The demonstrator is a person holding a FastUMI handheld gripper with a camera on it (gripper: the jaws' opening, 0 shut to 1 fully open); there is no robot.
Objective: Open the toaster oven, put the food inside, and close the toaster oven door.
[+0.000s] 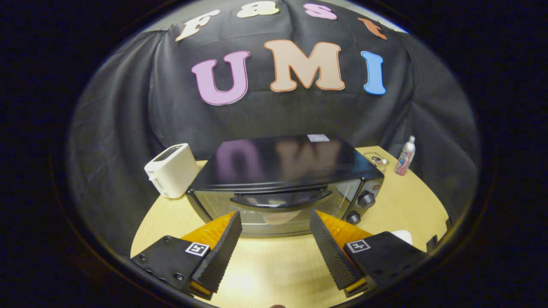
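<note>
Gripper view: claw (pixel 276 233) spread wide, empty, just short of toaster oven (pixel 284 182). Door handle (pixel 280 201) looks stiff, probably slick; best grabbed mid-bar.

The gripper (pixel 276 224) fingers stand spread, empty, just short of the closed toaster oven (pixel 284 184); white toaster (pixel 172 170) far left.

no legible text, label on toaster oven (pixel 282 171) top unreadable

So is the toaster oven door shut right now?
Shut. The toaster oven door stands flush against the front, its handle up top. The gripper is open, just short of it.
</note>
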